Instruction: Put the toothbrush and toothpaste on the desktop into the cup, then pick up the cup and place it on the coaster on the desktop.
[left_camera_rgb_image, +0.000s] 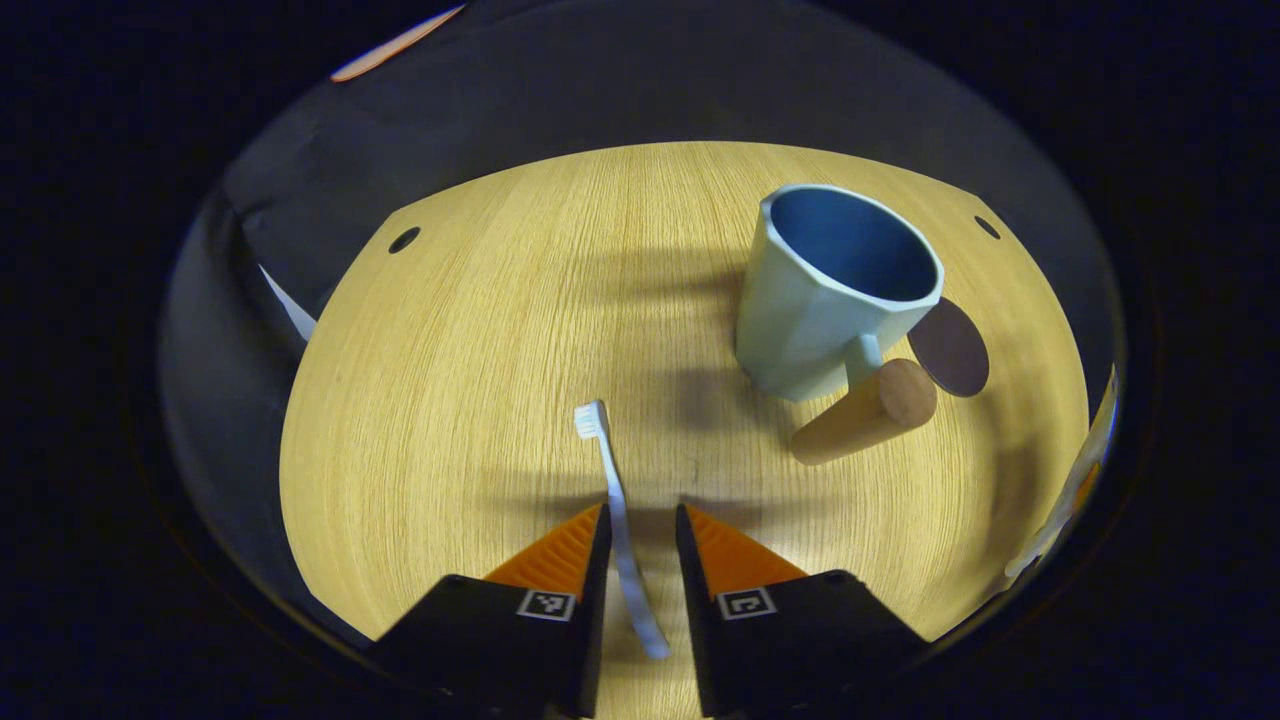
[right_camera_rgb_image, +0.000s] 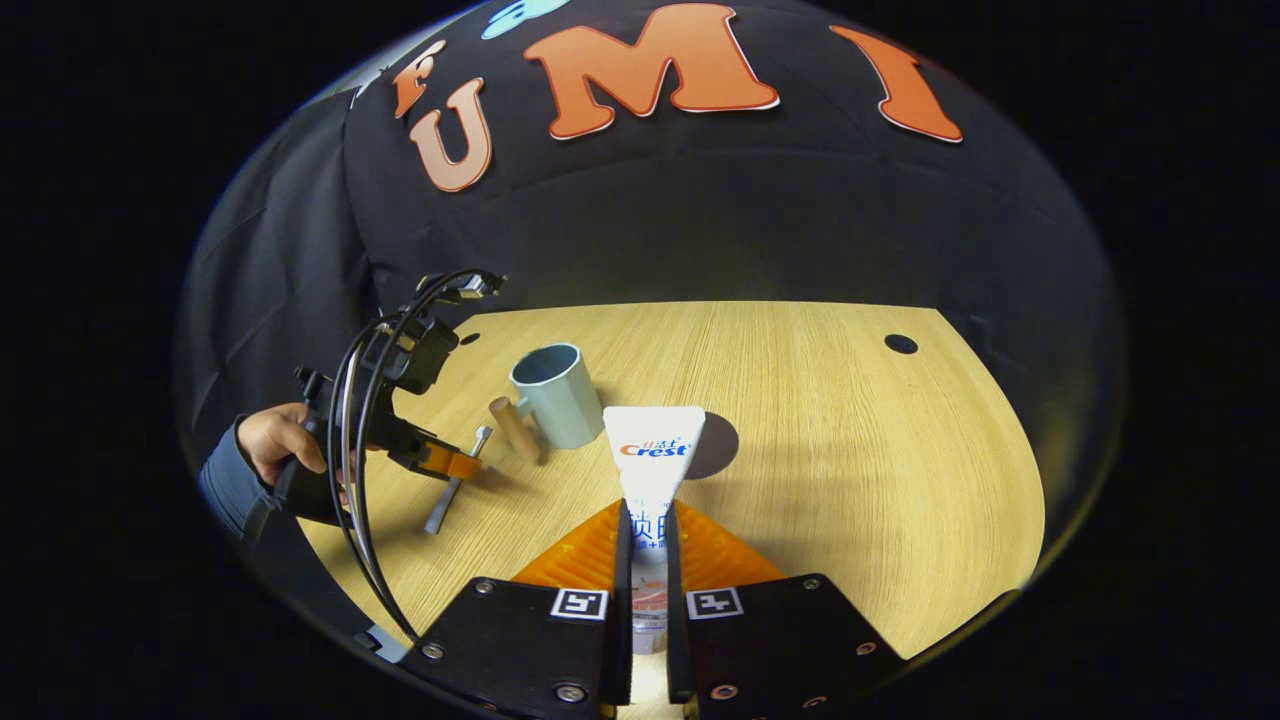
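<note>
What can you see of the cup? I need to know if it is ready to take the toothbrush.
The cup is pale blue-green outside and darker blue inside, with faceted walls. It looks like ceramic or plastic. A round wooden handle sticks out from its side. It stands upright on the wooden desktop, mouth open and empty. The dark round coaster lies just behind it. Nothing grips it.

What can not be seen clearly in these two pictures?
- Coaster, left gripper view: partly hidden behind the cup.
- Toothpaste, right gripper view: its lower end sits hidden between the right gripper fingers.
- Toothbrush, left gripper view: whether the left gripper presses it is unclear.
</note>
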